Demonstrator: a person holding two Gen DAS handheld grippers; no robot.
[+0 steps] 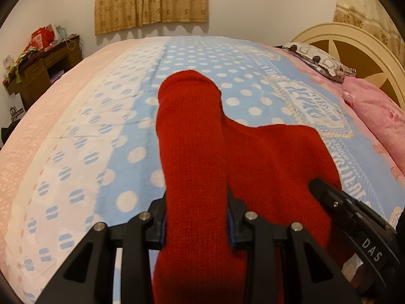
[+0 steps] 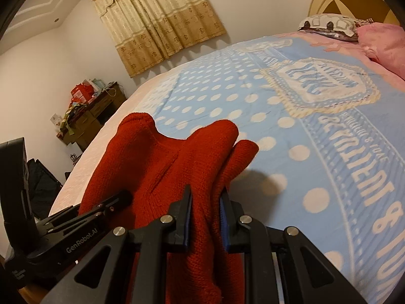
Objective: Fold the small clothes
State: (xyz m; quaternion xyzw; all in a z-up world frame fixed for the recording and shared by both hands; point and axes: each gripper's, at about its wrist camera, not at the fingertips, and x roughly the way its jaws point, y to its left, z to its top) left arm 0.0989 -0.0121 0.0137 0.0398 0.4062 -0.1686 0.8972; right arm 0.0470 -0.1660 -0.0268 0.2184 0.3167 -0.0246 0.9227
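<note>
Black gripper fingers fill the foreground of both wrist views, each pair clamped on a fold of a red knit garment (image 1: 192,152). Seen from the left wrist, the left gripper (image 1: 196,224) pinches a long, tube-like section of the garment between its blue-lined pads, the fabric rising ahead of the fingers, while the right gripper (image 1: 354,217) shows at the lower right edge, its tip against the same red cloth. Seen from the right wrist, the right gripper (image 2: 205,215) is closed on a bunched ridge of the red knit garment (image 2: 177,157), with the left gripper (image 2: 108,207) reaching in from the lower left. Held between the two tools, the garment hangs raised above a blue bedspread (image 1: 202,58) with white polka dots and a crest design. Beyond it, a patterned pillow (image 1: 319,58) and a pink pillow (image 1: 374,109) sit by the cream headboard (image 1: 354,38). A cluttered wooden desk (image 1: 43,71) stands against the far wall, under beige curtains (image 1: 152,0).
</note>
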